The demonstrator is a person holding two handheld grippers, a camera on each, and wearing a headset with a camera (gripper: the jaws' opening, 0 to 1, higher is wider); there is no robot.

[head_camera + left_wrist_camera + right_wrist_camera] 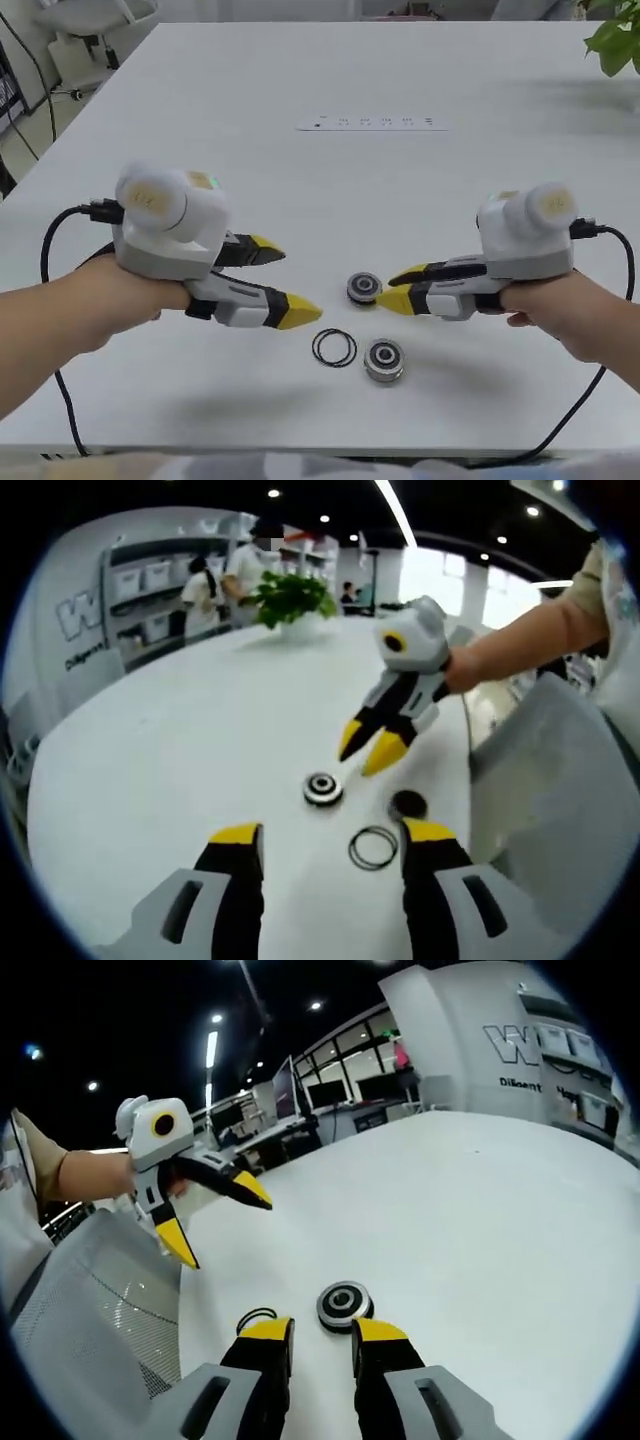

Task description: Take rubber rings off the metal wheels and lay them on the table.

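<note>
Black rubber rings (334,347), maybe two stacked, lay flat on the white table (400,180) beside the near metal wheel (384,360). The far metal wheel (364,287) sat by the right gripper (400,288), whose jaws were a little apart and empty. The left gripper (285,280) gaped wide, holding nothing.

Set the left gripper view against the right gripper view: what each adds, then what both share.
Left gripper view: a green potted plant, a dark-looking metal wheel, the open right gripper. Right gripper view: desks with dark monitors, the open left gripper. Both: the white table, a silver metal wheel, the loose black rubber rings.
</note>
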